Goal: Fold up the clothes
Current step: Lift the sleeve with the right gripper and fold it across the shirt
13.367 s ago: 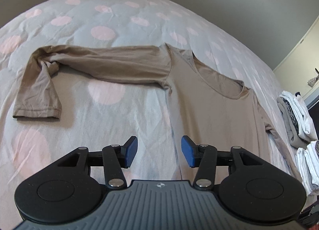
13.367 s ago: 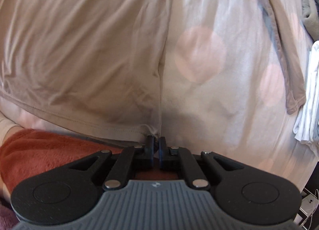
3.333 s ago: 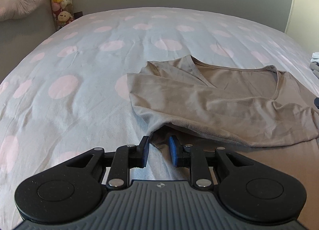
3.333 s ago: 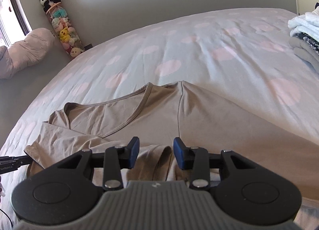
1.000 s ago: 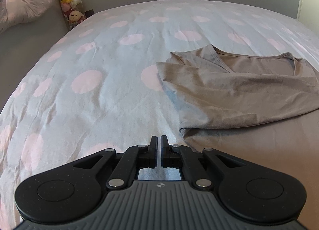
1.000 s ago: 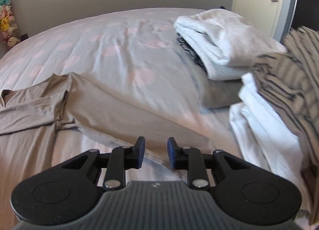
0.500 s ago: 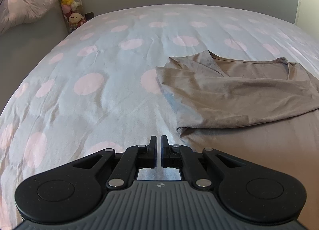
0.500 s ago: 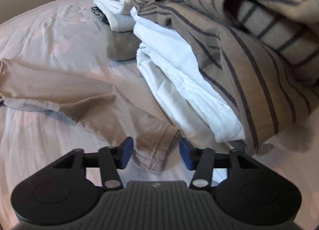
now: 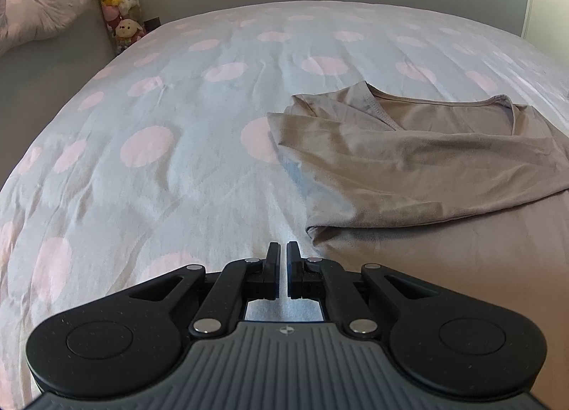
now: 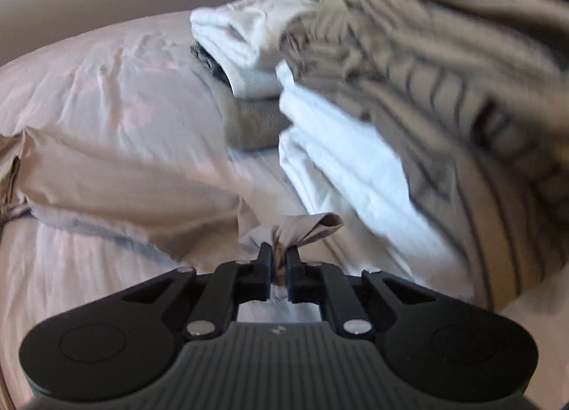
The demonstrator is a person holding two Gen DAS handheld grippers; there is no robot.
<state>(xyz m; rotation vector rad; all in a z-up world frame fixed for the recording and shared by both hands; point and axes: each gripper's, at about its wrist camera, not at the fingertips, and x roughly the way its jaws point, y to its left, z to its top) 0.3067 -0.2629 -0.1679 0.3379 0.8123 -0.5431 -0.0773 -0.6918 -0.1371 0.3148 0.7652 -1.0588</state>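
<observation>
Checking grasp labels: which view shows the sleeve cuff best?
Right wrist view: the sleeve cuff is bunched between the right gripper fingers, though motion-blurred. Left wrist view shows only the shirt body and the folded sleeve, not this cuff.

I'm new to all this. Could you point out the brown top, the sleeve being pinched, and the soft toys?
Brown top [image 9: 409,161], left wrist view: folded-over body fabric.
Sleeve cuff [image 10: 313,228], right wrist view: bunched end ahead of the shut jaws.
Plush toys [image 9: 119,1], left wrist view: middle of the stack.

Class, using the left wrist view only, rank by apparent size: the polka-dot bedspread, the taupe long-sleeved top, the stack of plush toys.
1. Polka-dot bedspread
2. Taupe long-sleeved top
3. Stack of plush toys, though it stands farthest from the camera, so its true size is unsure.
</observation>
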